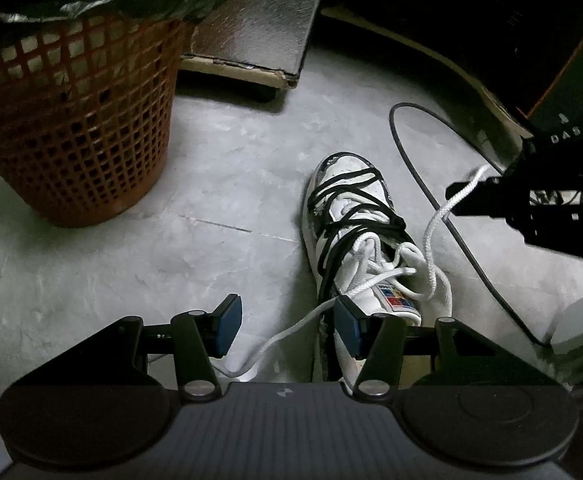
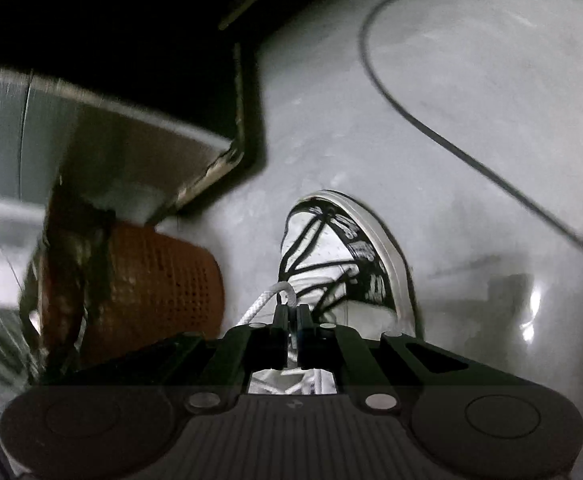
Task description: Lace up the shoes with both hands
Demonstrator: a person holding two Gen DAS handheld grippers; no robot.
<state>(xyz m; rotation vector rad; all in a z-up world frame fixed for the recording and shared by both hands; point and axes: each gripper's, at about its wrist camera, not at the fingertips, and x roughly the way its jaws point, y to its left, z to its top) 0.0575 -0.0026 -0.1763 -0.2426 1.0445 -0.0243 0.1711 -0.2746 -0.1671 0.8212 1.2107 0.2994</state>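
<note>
Shoe: a white high-top sneaker (image 1: 351, 236) with black cord criss-crossed over it stands on the grey floor (image 1: 139, 264), toe pointing away from both cameras, between the two grippers.
White lace: a white lace (image 1: 431, 236) is threaded loosely through the upper eyelets near the tongue. One end rises off the shoe to the right; the other end trails down past the collar and lies slack on the floor in front of the left gripper.
Step in hand: by my reading, drawing the right-hand end of the lace out of the eyelets to take up slack, with the tie itself not yet begun.
Right gripper: the right gripper (image 2: 290, 312) has its jaws together, clamped on the white lace, which loops just above the tips in its own view; in the left wrist view it hangs off to the right of the shoe, raised above it.
Left gripper: the left gripper (image 1: 287, 326) has its blue pads (image 1: 229, 326) apart, about half spread, gripping nothing. The slack lace end runs through the gap between them; the far pad sits right against the shoe's collar, though contact is unclear.
Next move calls for: probably closing the left pads on that slack end, so both ends can be pulled evenly and crossed.
Surroundings: an orange mesh basket (image 1: 75, 120) stands well to the left, and a black cable (image 1: 443, 200) curves over the floor to the right of the shoe.
</note>
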